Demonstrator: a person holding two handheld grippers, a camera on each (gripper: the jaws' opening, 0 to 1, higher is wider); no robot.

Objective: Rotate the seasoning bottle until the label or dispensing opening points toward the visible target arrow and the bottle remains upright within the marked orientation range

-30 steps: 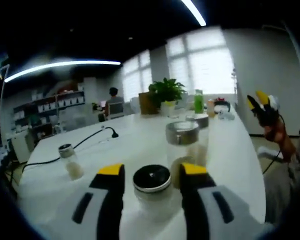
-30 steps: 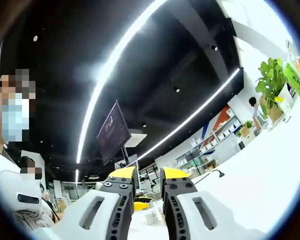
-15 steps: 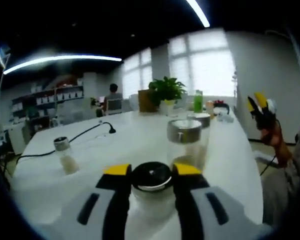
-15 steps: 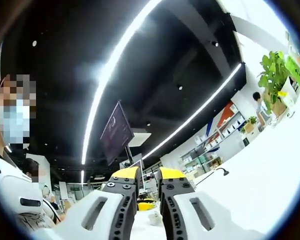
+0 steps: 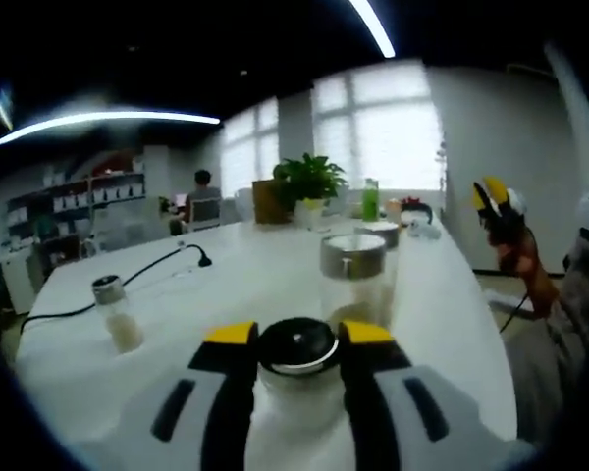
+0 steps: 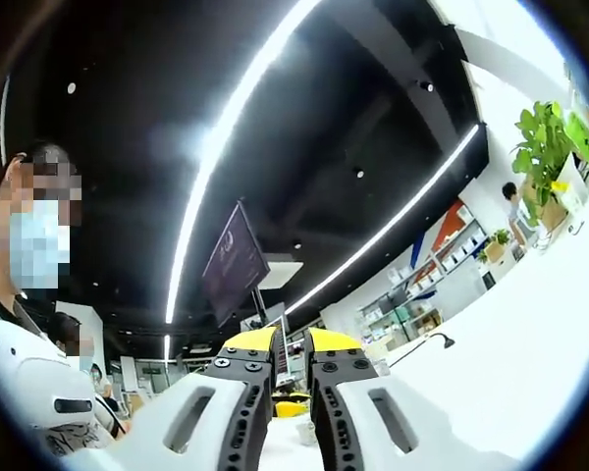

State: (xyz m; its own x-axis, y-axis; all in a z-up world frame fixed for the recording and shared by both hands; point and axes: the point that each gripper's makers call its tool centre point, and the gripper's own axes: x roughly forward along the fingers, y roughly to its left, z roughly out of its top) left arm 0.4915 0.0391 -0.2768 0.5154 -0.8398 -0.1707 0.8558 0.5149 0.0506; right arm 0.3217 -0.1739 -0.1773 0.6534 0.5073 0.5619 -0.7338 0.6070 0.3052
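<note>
A seasoning bottle (image 5: 296, 365) with a black lid and pale contents stands upright on the white table (image 5: 245, 285). My left gripper (image 5: 296, 334) is shut on it, one yellow-tipped jaw pressing each side just below the lid. The right gripper (image 5: 496, 199) hangs in the air off the table's right edge, tips pointing up. In the right gripper view, my right gripper (image 6: 292, 341) points at the ceiling with its jaws nearly together and nothing between them.
A taller jar with a metal lid (image 5: 353, 270) stands right behind the held bottle, with a second jar behind it. A small shaker (image 5: 113, 312) stands at the left by a black cable (image 5: 147, 277). A plant (image 5: 304, 182) and a green bottle (image 5: 370, 199) stand at the far end.
One second ago my left jaws stood apart around the bottle; they have since shut on it. The right jaws have drawn closer together.
</note>
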